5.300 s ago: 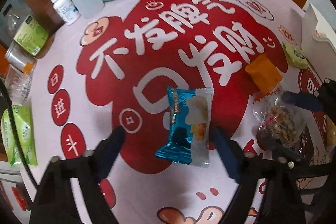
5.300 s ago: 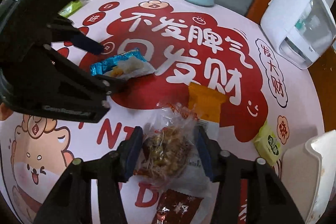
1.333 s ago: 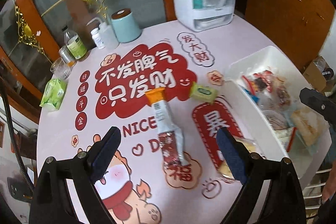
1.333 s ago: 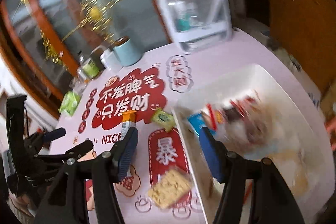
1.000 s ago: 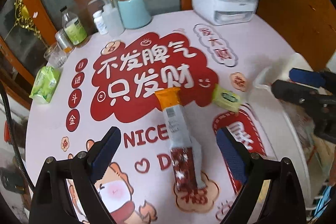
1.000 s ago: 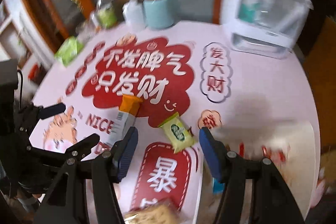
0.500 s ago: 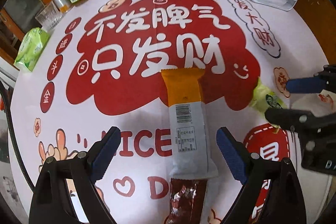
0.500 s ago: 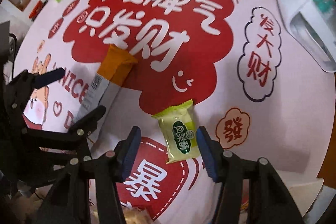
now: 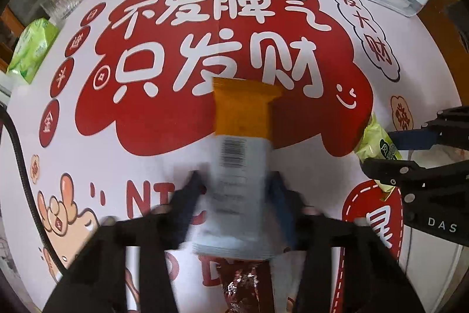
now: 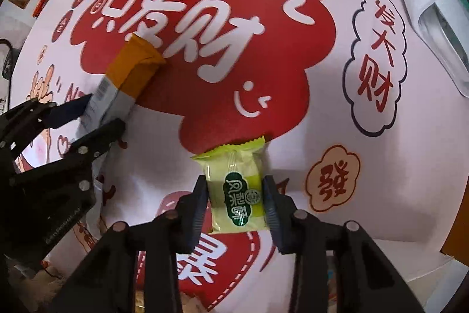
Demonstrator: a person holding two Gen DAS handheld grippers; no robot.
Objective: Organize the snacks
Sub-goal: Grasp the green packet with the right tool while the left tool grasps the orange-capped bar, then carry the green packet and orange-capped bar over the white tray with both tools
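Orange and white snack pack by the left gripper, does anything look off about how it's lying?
The orange and white snack pack overlaps a dark red packet beneath its near end, so it isn't flat. Otherwise nothing looks torn or spilled.

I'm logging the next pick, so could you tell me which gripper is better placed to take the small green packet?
The right gripper: its fingers already flank the green packet closely on both sides. The left gripper is busy straddling the orange-and-white packet further left.
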